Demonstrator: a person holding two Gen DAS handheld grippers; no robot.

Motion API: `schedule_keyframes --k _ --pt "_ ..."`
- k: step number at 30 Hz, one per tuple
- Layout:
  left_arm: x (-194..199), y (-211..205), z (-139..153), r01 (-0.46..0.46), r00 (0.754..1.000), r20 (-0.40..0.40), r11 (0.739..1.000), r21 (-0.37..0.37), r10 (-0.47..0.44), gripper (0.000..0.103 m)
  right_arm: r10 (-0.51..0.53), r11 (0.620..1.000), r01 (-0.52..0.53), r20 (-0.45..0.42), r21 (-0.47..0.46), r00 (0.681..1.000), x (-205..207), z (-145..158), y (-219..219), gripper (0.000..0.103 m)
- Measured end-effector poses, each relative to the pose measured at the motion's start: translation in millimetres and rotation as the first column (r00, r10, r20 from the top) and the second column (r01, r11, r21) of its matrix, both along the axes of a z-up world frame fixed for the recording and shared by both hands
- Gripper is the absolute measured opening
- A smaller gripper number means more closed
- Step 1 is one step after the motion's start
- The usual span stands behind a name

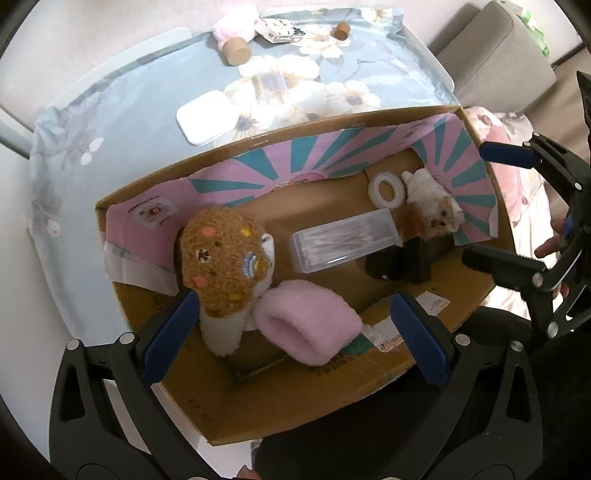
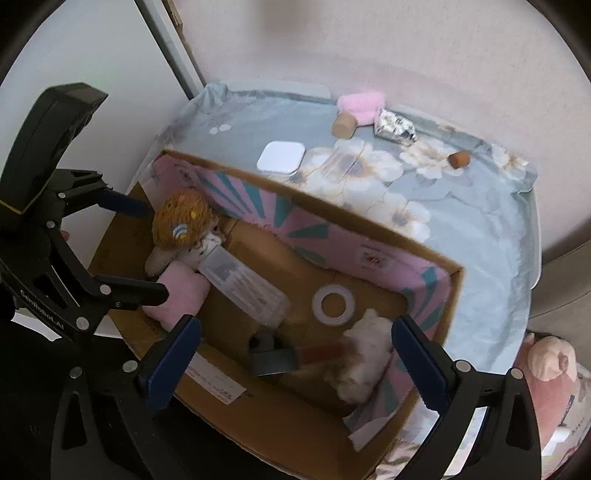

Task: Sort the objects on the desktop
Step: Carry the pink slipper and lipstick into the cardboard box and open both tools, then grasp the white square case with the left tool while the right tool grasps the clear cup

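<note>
Left-wrist and right-wrist views over the sorting box. Nearest the lens at the bottom of the left view, the left tool (image 1: 291, 332) hangs point-down with its jaws spread wide and nothing between the pads; the brown mushroom plush (image 1: 225, 262) and pink fluffy cuff (image 1: 310, 325) lie loose below it, inside the cardboard box (image 1: 443, 288). In the right view, the right tool (image 2: 291, 358) is likewise fully spread and empty above the white plush kitten (image 2: 365, 354) at lower centre. Mid-frame in the left view, the box also holds a clear lidded case (image 1: 343, 240), a tape ring (image 1: 386, 188) and a dark block (image 1: 399, 262) whose kind is unclear.

Beyond the box, toward the top of the left view, the floral-clothed desk (image 1: 122, 110) carries what is judged unsorted: a white square case (image 1: 206, 116), a clear packet (image 1: 273, 83), a tan cylinder (image 1: 238, 53), a small cork (image 1: 341, 30), a pink fluffy item (image 1: 236, 24) and a printed packet (image 1: 282, 29).

Suggested technique: lift both tools clear of the box walls first, then take the white case, the nearest piece, across its narrow edges.
</note>
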State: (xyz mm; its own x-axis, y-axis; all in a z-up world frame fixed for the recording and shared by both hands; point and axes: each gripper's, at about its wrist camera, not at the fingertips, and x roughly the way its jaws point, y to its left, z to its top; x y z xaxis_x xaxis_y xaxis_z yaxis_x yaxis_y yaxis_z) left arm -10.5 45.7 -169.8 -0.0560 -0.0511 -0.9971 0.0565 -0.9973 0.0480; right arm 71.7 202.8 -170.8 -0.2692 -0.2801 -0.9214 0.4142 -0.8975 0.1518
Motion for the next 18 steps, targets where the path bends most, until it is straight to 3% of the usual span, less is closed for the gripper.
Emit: schedule_keyframes --k 6,10,16,18 --pt "-3 -1 0 0.0 1.0 -0.01 1.0 0.009 0.0 0.103 -0.014 1.0 0.014 -0.012 0.002 1.0 -4 6 1 0.103" --pt "-4 -1 7 -0.005 0.999 -0.035 1.0 0.022 0.006 0.103 -0.005 0.998 0.006 -0.01 0.061 1.0 -3 5 -2 0.103" --pt "-7 -18 13 -0.078 0.995 -0.06 0.995 0.055 0.082 0.103 -0.026 0.999 0.026 -0.004 0.046 1.0 0 17 6 0.103" --pt "-9 -26 16 -0.102 0.992 -0.065 0.994 0.043 0.105 0.103 -0.021 0.996 0.022 -0.019 0.087 1.0 1 20 4 0.103"
